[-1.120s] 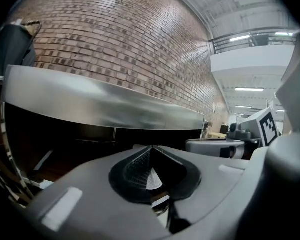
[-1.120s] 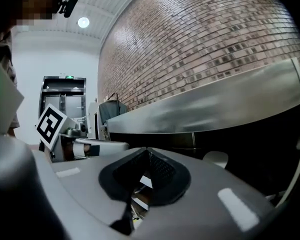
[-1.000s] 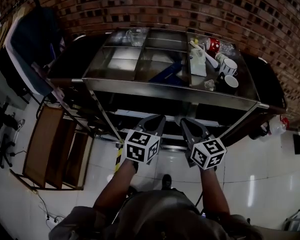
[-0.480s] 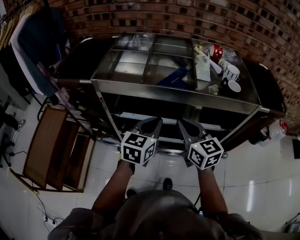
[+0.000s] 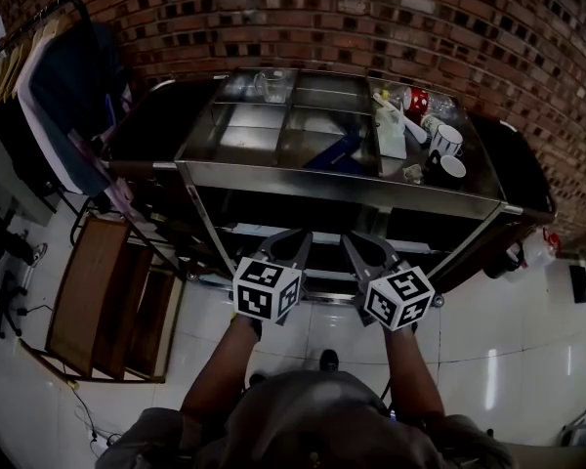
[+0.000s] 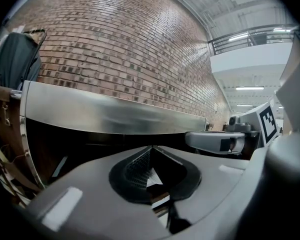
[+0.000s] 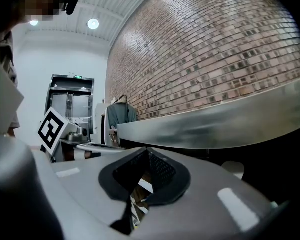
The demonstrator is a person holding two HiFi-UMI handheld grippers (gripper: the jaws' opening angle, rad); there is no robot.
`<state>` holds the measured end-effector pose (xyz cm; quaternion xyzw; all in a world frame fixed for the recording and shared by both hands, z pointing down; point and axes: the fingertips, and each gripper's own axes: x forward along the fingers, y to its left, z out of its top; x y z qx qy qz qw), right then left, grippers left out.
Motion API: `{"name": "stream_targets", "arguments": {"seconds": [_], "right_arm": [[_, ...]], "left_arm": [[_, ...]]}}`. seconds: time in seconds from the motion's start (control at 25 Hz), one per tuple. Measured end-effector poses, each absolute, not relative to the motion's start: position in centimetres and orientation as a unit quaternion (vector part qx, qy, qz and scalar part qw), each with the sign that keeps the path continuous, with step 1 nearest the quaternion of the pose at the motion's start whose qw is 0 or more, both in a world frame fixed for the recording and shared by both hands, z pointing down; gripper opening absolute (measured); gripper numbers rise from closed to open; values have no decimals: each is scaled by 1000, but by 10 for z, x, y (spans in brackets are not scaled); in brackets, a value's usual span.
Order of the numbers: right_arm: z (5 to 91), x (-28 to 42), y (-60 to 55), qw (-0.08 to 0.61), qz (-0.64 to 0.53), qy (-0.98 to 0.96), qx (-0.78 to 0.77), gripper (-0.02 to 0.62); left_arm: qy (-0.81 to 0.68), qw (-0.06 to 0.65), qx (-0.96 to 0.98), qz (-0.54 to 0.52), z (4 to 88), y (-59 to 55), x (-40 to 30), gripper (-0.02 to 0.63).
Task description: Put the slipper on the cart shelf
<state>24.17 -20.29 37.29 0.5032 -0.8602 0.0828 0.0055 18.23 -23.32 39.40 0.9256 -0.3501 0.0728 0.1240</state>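
Note:
A dark blue slipper-like thing lies in the middle compartment of the steel cart's top tray. Below the tray, the cart's lower shelf is dark and mostly hidden. My left gripper and right gripper are held side by side in front of the cart, just below its front rim, pointing at the lower shelf. The left gripper is shut with nothing in it. Likewise the right gripper is shut and empty, with the cart's rim above it.
Two white mugs, a red can and a white bottle fill the tray's right end; a glass stands at the back. A clothes rack and a wooden frame are at the left. A brick wall backs the cart.
Both grippers have drifted slightly left in the head view and stay shut. The view itself has shifted a little; nothing on the cart has moved.

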Motion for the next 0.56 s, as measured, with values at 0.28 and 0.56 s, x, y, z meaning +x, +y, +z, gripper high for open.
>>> {"name": "stream_targets", "arguments": {"seconds": [0.28, 0.56], "right_arm": [[371, 242, -203, 6, 83, -860, 504, 0], [373, 245, -204, 6, 83, -859, 505, 0]], "left_arm": [[-346, 127, 926, 80, 396, -233, 185, 8], [-341, 129, 927, 84, 400, -233, 189, 8]]}}
